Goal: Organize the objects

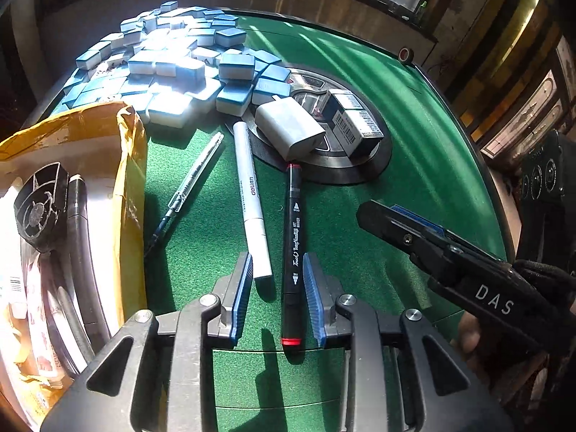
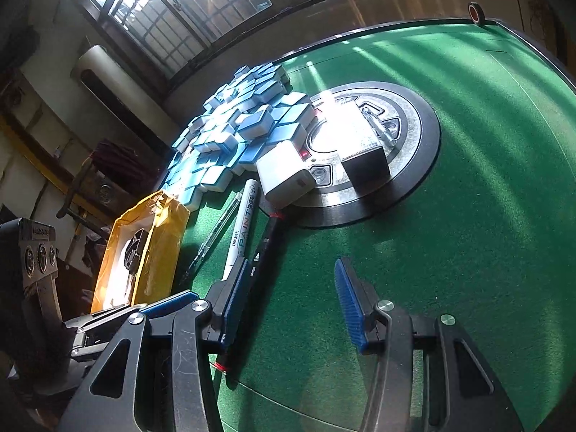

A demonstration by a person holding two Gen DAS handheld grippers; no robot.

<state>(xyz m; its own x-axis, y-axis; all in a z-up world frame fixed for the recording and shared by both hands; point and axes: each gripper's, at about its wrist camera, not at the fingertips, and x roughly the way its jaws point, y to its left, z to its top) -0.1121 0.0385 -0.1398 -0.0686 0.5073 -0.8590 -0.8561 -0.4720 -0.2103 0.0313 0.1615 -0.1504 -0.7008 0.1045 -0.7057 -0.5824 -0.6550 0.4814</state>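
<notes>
A black marker [image 1: 292, 252] with red ends lies on the green felt between the open pads of my left gripper [image 1: 276, 298]; the pads do not touch it. A white paint pen [image 1: 250, 198] and a clear ballpoint [image 1: 187, 190] lie to its left. My right gripper [image 2: 288, 306] is open and empty over the felt, right of the black marker [image 2: 259, 273]; it shows in the left wrist view [image 1: 396, 223]. A white charger [image 1: 293, 129] and a small black and white box [image 1: 354, 124] rest on the table's round centre plate [image 1: 360, 169].
A yellow padded envelope [image 1: 72, 187] holding a black fan and hose lies at the left. A heap of blue and white mahjong tiles [image 1: 162, 68] fills the far left. The table's raised rim [image 1: 478, 144] curves along the right.
</notes>
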